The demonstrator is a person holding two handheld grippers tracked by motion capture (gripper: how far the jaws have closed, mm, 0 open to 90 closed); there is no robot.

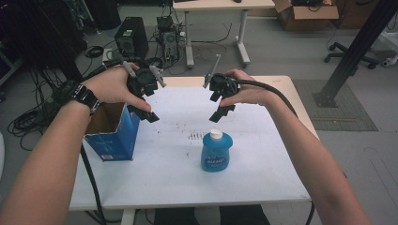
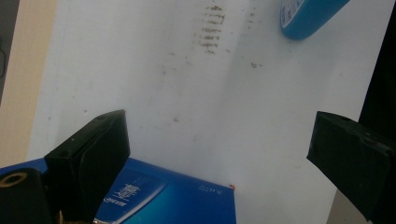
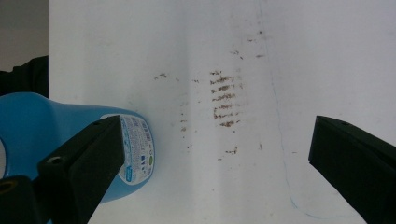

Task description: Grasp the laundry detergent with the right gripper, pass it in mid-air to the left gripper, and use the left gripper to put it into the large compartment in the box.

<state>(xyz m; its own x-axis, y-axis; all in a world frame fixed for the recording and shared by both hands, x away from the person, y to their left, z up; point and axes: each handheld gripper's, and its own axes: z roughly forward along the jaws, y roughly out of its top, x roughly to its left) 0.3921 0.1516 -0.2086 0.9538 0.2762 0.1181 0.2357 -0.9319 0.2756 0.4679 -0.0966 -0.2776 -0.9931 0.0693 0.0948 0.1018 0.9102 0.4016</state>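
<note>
A white-covered worktop (image 1: 263, 154) stands in a workshop with cables, a computer tower and a second table on the grey floor behind it. Near the middle of its front half stands the blue bottle (image 1: 216, 152), upright, with a white cap (image 1: 216, 134) and a printed label. It is a squat moulded plastic container, probably dish soap or a similar liquid; judged from its shape it will be moderately heavy if full, with smooth, slightly yielding walls that could slip under hard jaws. The best hold appears to be across the narrower upper body just under the cap, or across the flat faces at the label, kept upright so that the contents do not shift.

The right gripper (image 1: 221, 114) hangs above and just behind the bottle, jaws wide apart and empty; in the right gripper view the bottle (image 3: 70, 140) lies beside the left jaw, not between the two. The left gripper (image 1: 146, 114) is likewise spread wide and holds nothing, hovering over the near corner of an open blue carton (image 1: 112, 140) at the worktop's left edge. Brown scuff marks (image 1: 196, 136) lie on the cover just left of the bottle.
</note>
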